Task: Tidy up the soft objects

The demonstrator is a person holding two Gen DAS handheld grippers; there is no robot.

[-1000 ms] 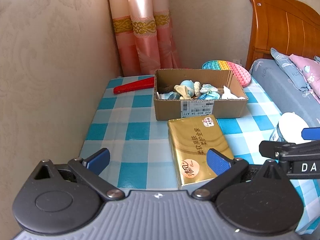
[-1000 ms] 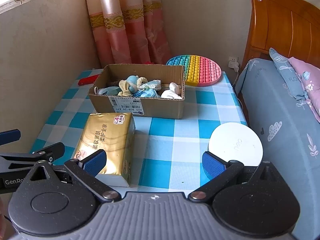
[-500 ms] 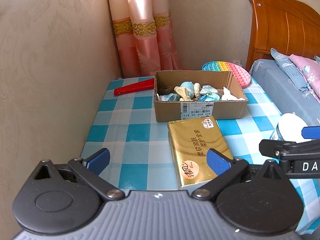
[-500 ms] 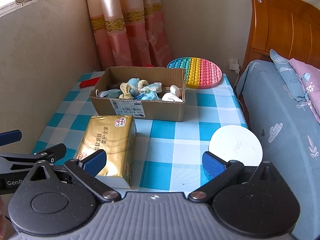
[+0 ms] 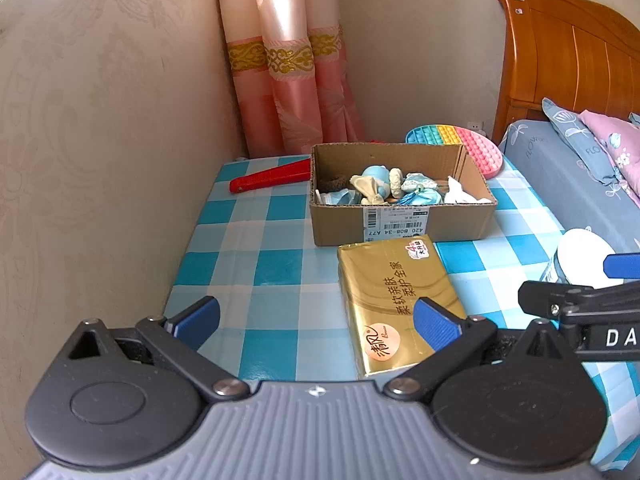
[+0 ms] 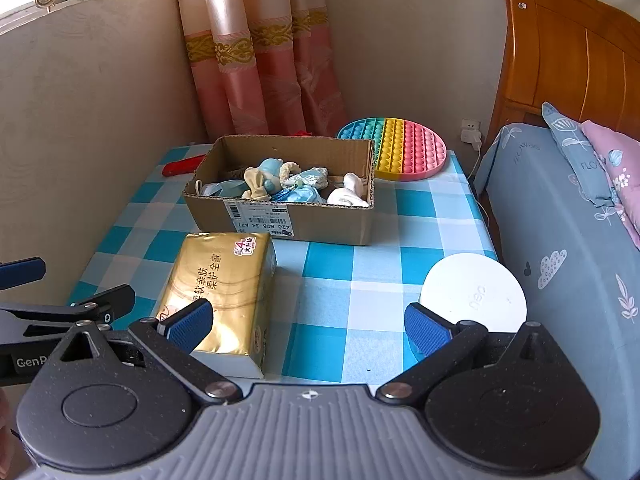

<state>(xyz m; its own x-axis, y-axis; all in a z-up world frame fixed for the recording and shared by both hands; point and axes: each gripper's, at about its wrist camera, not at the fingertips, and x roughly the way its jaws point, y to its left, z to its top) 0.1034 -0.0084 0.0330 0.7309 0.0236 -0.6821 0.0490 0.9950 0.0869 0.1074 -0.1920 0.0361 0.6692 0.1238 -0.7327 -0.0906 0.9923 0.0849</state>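
Observation:
A cardboard box [image 5: 400,226] [image 6: 320,228] holds several small soft items [image 5: 384,190] [image 6: 280,186], blue, cream and white. It stands mid-table on the blue checked cloth. A gold tissue pack [image 5: 394,300] [image 6: 218,288] lies just in front of the box. My left gripper [image 5: 316,322] is open and empty above the table's near edge, its right finger over the pack's near end. My right gripper [image 6: 308,324] is open and empty, its left finger over the pack's near corner. Each gripper shows at the edge of the other's view.
A rainbow pop-it disc [image 6: 394,152] leans behind the box. A red flat object [image 5: 272,178] lies back left. A white round lid [image 6: 476,296] sits near the right edge. A wall stands at the left, a bed [image 6: 560,220] at the right, pink curtains behind.
Both grippers have drawn back and risen slightly, so the box and pack look a little farther away. Both stay open. Nothing on the table has moved.

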